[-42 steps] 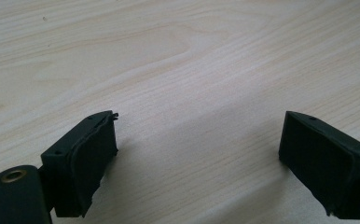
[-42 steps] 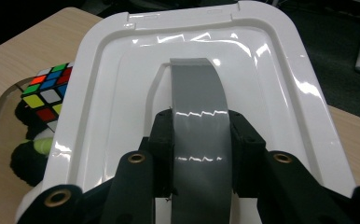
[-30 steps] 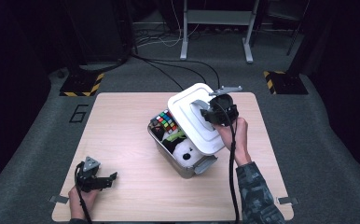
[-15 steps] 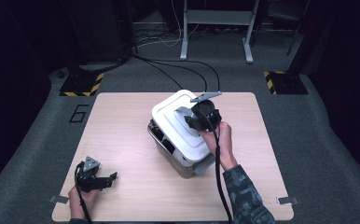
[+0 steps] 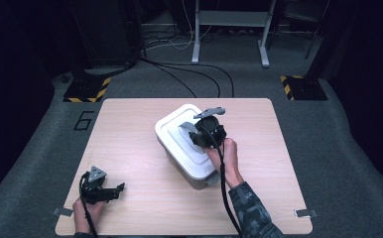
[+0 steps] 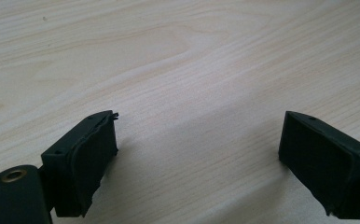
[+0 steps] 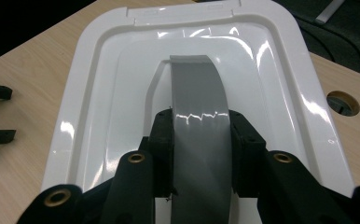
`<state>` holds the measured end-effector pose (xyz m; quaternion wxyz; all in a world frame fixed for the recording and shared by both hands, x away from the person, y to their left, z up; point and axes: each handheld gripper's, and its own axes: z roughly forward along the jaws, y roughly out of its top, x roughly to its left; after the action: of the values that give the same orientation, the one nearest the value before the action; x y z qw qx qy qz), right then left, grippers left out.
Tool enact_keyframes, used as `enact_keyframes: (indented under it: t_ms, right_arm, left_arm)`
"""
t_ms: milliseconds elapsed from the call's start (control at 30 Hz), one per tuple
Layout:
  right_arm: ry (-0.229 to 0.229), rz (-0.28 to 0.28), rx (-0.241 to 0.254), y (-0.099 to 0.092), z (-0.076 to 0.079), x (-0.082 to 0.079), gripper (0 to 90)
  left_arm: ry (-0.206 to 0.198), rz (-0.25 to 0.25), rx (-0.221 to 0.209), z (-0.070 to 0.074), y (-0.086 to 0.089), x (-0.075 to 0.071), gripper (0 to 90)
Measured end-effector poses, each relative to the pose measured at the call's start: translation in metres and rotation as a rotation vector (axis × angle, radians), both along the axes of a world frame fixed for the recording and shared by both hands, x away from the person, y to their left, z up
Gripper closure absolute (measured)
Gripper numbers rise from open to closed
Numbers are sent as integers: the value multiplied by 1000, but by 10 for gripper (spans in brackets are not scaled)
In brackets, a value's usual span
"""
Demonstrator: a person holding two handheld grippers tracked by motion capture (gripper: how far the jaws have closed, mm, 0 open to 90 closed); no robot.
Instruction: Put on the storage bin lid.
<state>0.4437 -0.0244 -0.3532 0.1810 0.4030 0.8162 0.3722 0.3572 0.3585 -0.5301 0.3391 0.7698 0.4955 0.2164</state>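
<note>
My right tool (image 7: 201, 140) is clamped on the grey handle (image 7: 197, 107) of the white lid (image 5: 182, 144), which sits on the box (image 5: 199, 179) at the counter's (image 5: 130, 124) centre. My left tool (image 5: 107, 191) rests at seven o'clock, jaws wide apart with nothing but bare wood between them.

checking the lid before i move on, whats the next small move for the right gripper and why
Probably press the lid straight down, then let go. The right gripper is shut on the lid's grey handle, and in the high view the lid covers the box, though whether it has seated all round cannot be told. The left gripper rests open over bare table.
</note>
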Motion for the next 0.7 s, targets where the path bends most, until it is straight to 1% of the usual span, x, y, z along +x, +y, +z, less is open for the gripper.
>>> enact_keyframes:
  t_ms: [67, 233, 333, 367, 433, 467, 567, 600, 633, 700]
  right_arm:
    - [-8, 8, 7, 0, -4, 0, 665]
    - [-13, 9, 37, -1, -8, -3, 665]
    - [-16, 11, 31, -2, -11, -4, 666]
    - [-35, -4, 24, -4, -14, -7, 667]
    - [-27, -14, 39, -8, -16, -6, 668]
    - [-24, -6, 61, -11, -17, -5, 668]
    - [-34, -7, 48, -8, -17, -6, 668]
    - [-36, -19, 38, -5, -18, -7, 669]
    - [-48, -18, 24, -4, -19, -7, 670]
    - [-51, -21, 23, -4, -20, -7, 671]
  left_arm:
    - [-1, 0, -1, 0, 0, 0, 111]
    - [-2, 2, -4, 0, 0, 0, 111]
    - [-1, 0, 0, 0, 0, 0, 111]
    - [-1, -1, 1, 0, 0, 0, 112]
    - [-2, -2, 0, 0, 0, 0, 112]
    - [-4, -1, -2, 0, 0, 0, 113]
    - [-4, -1, 2, 0, 0, 0, 114]
    - [-4, -2, 1, 0, 0, 0, 114]
    - [-2, -2, 0, 0, 0, 0, 114]
    - [-3, -2, 0, 0, 0, 0, 114]
